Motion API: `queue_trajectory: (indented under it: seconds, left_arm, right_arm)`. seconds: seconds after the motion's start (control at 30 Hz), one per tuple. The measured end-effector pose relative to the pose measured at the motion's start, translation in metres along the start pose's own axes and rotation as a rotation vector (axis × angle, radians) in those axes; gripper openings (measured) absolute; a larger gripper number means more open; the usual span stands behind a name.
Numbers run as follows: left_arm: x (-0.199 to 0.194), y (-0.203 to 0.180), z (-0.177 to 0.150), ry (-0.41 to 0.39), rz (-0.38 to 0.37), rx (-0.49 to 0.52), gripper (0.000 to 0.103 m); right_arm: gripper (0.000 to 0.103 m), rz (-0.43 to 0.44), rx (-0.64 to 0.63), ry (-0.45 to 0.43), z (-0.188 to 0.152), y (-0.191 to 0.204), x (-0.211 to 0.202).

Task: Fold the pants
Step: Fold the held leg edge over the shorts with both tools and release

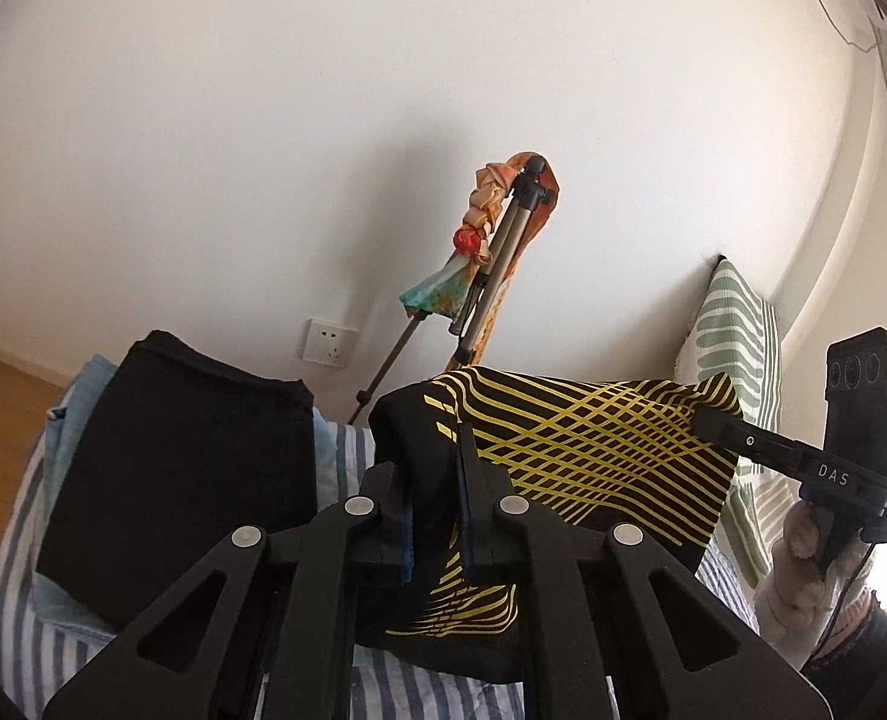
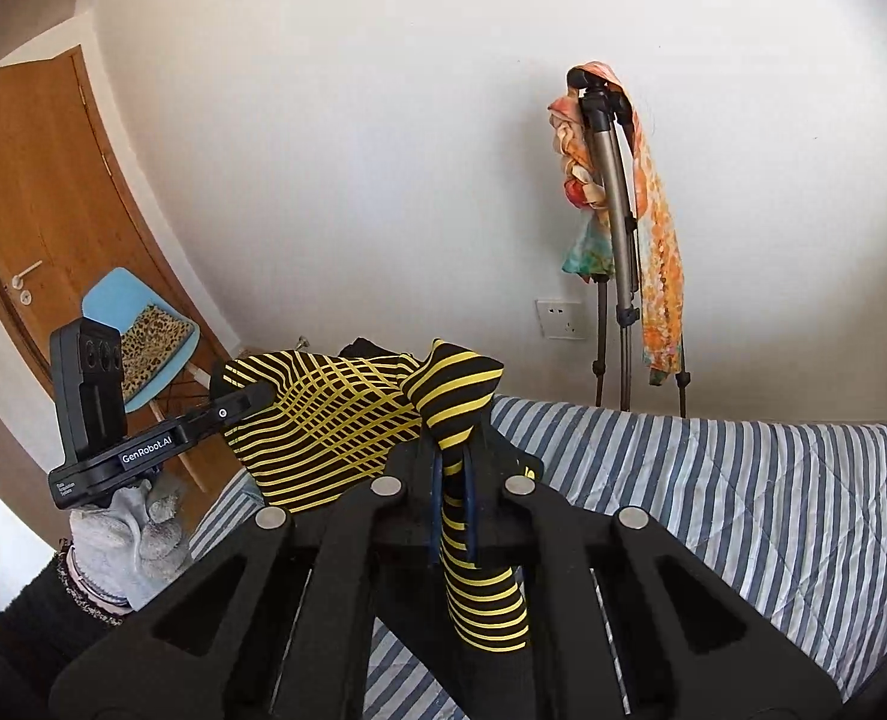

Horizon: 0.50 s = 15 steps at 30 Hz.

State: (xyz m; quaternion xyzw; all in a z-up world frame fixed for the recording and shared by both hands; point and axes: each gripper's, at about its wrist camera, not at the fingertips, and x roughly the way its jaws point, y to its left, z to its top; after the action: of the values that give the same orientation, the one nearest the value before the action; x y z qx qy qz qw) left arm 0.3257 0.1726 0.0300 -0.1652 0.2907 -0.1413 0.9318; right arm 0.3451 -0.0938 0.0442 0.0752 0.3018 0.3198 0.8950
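Soft, light, floppy black-and-yellow pants [image 1: 593, 438] pinched at two corners by left gripper [image 1: 437, 516] and right gripper [image 2: 452, 504], best held by the edge.

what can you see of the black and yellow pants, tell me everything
The pants are black, stretchy-looking fabric with thin yellow lines that cross in places. They are held up above the striped bedding, stretched between the two claws: the left claw is shut on one bunched end, the right claw on the other. The rest hangs down below the claws.
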Motion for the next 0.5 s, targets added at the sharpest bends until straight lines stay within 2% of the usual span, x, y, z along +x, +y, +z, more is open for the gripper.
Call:
queue_trajectory:
  seconds: [0.17,0.3,0.4,0.5]
  left_arm:
    - [0.001,0.006,-0.004,0.012,-0.014,-0.022,0.009]
    - [0.013,-0.005,-0.007,0.041,-0.045,-0.024,0.009]
    - [0.034,-0.022,-0.009,0.094,-0.094,-0.017,0.009]
    - [0.075,-0.045,-0.011,0.164,-0.134,-0.014,0.009]
  right_arm:
    - [0.005,-0.004,0.035,0.024,-0.007,0.001,0.002]
    - [0.005,-0.023,0.044,0.026,-0.008,-0.008,-0.008]
    - [0.005,-0.064,0.082,0.037,-0.012,-0.033,-0.016]
    - [0.005,-0.100,0.188,0.055,-0.021,-0.079,-0.023]
